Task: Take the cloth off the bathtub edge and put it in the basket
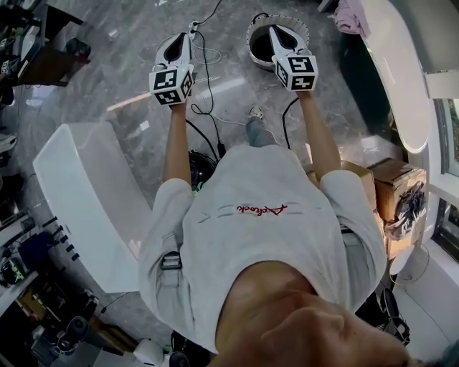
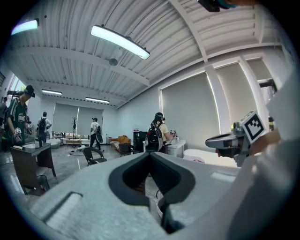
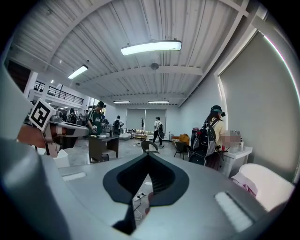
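Both claws were pressed shut with nothing pinched in them. The left claw [image 1: 181, 39] and right claw [image 1: 277, 32] were held out level in front, likely just as a travel pose before any reach. The pink cloth [image 1: 350, 16] was still draped on the bathtub [image 1: 401, 93] edge, off to the far right and well apart from either claw. The basket [image 1: 252, 43] was parked on the floor just past the right claw, probably so the drop-off could be kept short. Nothing had been grabbed yet, and a claw would need to be spread first.
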The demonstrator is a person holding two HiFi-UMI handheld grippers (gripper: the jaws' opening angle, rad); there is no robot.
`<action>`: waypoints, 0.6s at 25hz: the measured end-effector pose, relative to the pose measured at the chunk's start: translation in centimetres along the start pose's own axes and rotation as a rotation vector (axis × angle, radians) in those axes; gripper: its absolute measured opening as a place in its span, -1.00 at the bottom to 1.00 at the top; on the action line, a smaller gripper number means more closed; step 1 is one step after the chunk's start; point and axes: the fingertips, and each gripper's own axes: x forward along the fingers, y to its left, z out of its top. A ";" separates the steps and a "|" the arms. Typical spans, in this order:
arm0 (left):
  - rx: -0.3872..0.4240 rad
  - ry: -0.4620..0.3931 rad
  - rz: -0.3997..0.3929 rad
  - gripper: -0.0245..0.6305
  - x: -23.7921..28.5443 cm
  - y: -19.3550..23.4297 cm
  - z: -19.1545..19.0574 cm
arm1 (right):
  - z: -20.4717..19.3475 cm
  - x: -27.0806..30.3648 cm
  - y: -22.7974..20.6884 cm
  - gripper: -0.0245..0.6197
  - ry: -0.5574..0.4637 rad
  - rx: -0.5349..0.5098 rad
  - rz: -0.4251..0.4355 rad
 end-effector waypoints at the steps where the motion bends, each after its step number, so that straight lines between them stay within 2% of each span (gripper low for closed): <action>1: 0.000 -0.001 0.005 -0.93 0.8 0.0 0.3 | 0.3 0.6 -0.6 -0.90 -0.003 -0.002 0.005; 15: 0.004 0.005 0.072 -0.93 11.6 1.5 2.3 | 1.4 9.5 -9.0 -0.90 -0.015 0.013 0.060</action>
